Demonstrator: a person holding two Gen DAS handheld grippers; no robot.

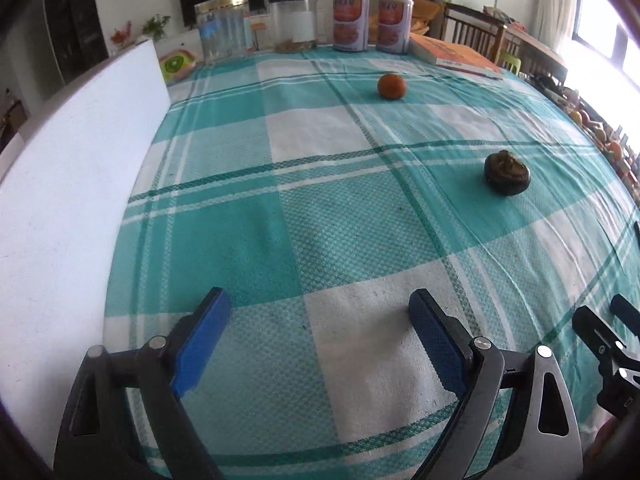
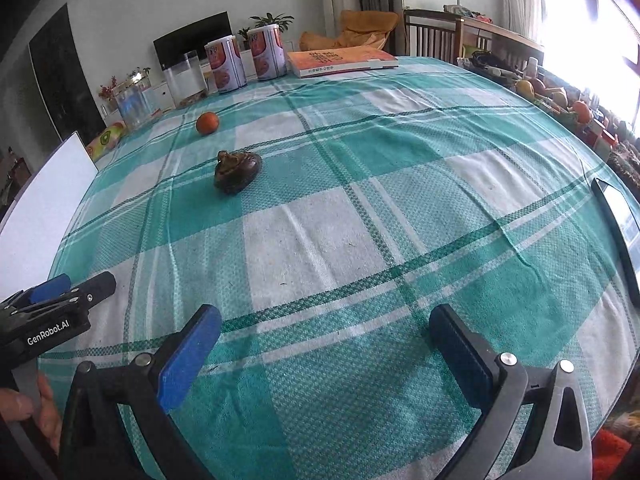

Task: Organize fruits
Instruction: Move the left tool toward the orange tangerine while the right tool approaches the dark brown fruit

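The left gripper [image 1: 320, 336] and right gripper [image 2: 326, 350] are hovering wide and empty over the near edge of the teal-checked tablecloth [image 1: 320, 240], presumably readying for the round orange fruit [image 1: 391, 86] and dark wrinkled fruit [image 1: 506, 175] lying apart toward the far edge.

**Two fruits apart on the table**

On the tablecloth [image 2: 360, 240], the orange [image 2: 207, 123] lies behind the shrivelled fruit [image 2: 237, 171]. Two tins [image 2: 244, 62] and a book [image 2: 340, 62] line the far edge. A board [image 1: 72, 184] stands along the left side.
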